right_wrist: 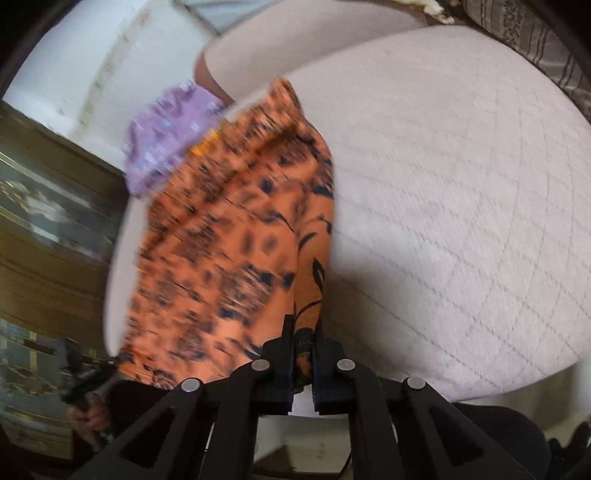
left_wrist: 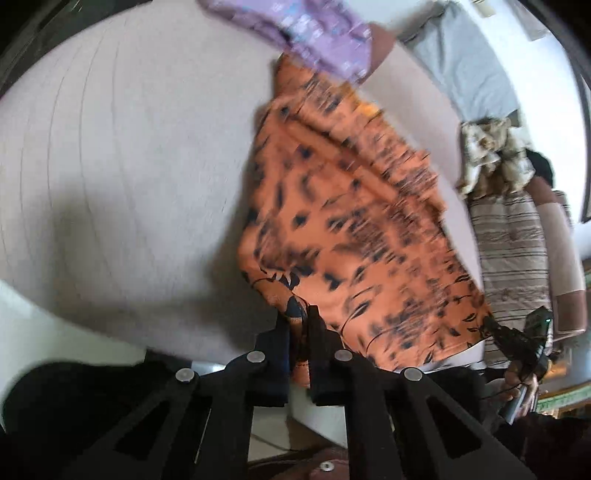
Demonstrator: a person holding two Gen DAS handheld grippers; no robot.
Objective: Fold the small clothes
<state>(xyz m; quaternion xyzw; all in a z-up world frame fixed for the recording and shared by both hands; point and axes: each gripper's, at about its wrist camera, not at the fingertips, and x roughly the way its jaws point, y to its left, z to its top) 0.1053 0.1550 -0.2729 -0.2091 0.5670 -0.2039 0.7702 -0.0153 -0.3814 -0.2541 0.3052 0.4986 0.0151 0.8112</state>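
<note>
An orange garment with a black leaf print (left_wrist: pixel 354 229) lies stretched over the pale quilted bed (left_wrist: pixel 129 166). My left gripper (left_wrist: pixel 298 321) is shut on its near corner. My right gripper (right_wrist: pixel 301 332) is shut on the other near corner of the same orange garment (right_wrist: pixel 236 236), and it also shows at the right edge of the left wrist view (left_wrist: pixel 517 339). My left gripper shows at the lower left of the right wrist view (right_wrist: pixel 85 376). Both views are blurred by motion.
A purple printed garment (left_wrist: pixel 317 33) lies at the far end of the orange one, also in the right wrist view (right_wrist: pixel 166 136). A striped pillow (left_wrist: pixel 513 251) and a crumpled floral cloth (left_wrist: pixel 491 155) lie on the bed (right_wrist: pixel 461 166). A wooden cabinet (right_wrist: pixel 48 229) stands beside it.
</note>
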